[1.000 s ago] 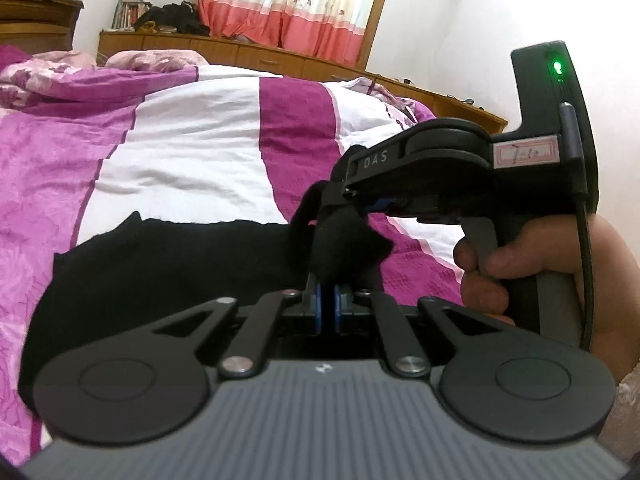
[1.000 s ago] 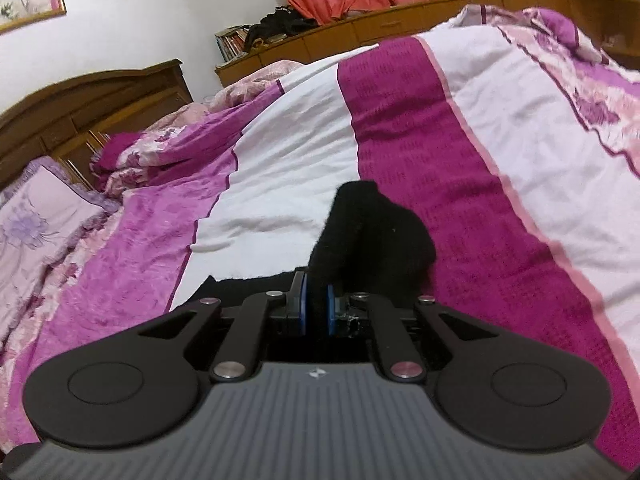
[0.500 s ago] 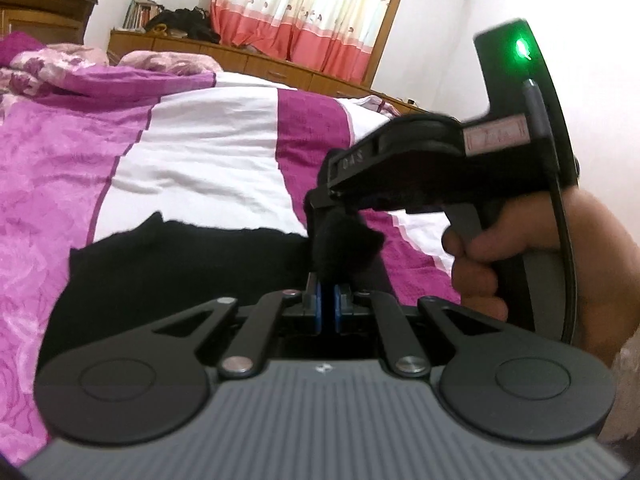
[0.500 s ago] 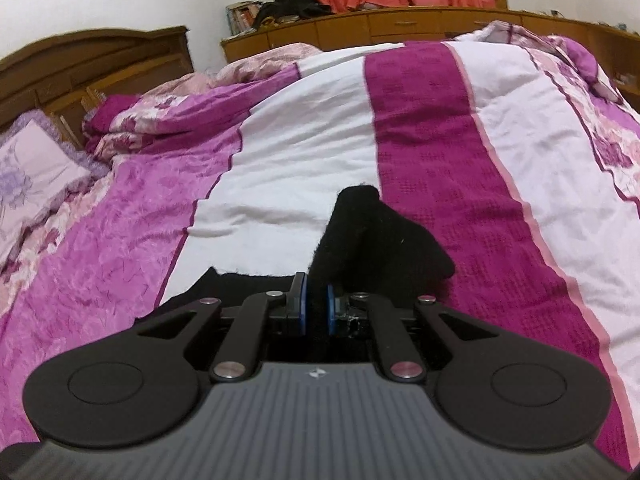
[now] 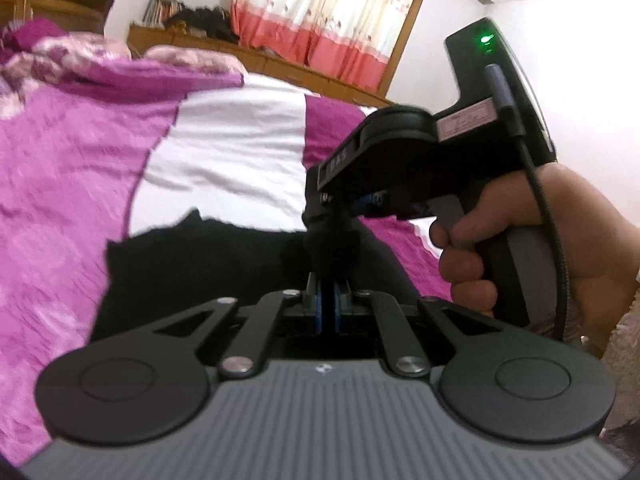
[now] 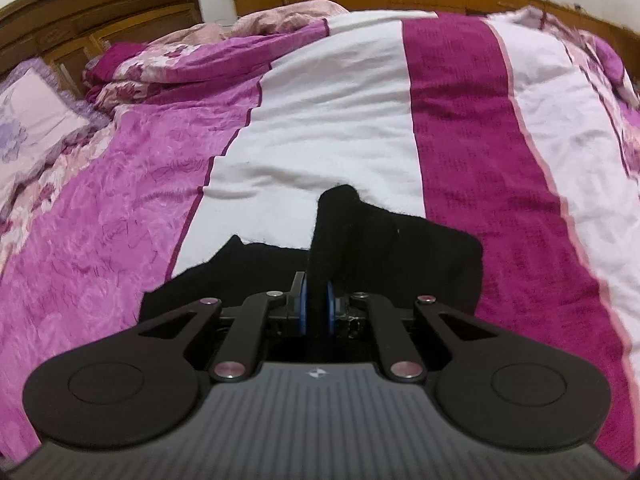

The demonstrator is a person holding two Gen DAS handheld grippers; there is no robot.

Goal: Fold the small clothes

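Bed (image 6: 328, 128) under both views; only the left view shows the right tool (image 5: 340, 216); both tools clenched on black cloth (image 6: 400, 248), its near part hidden.

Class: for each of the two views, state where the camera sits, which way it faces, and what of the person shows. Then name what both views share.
Left wrist: sits on the left claw, faces along the bed toward the curtain; shows the right claw and right hand.
Right wrist: sits on the right claw, faces the headboard; no hand shows.
Shared: black cloth, quilt.
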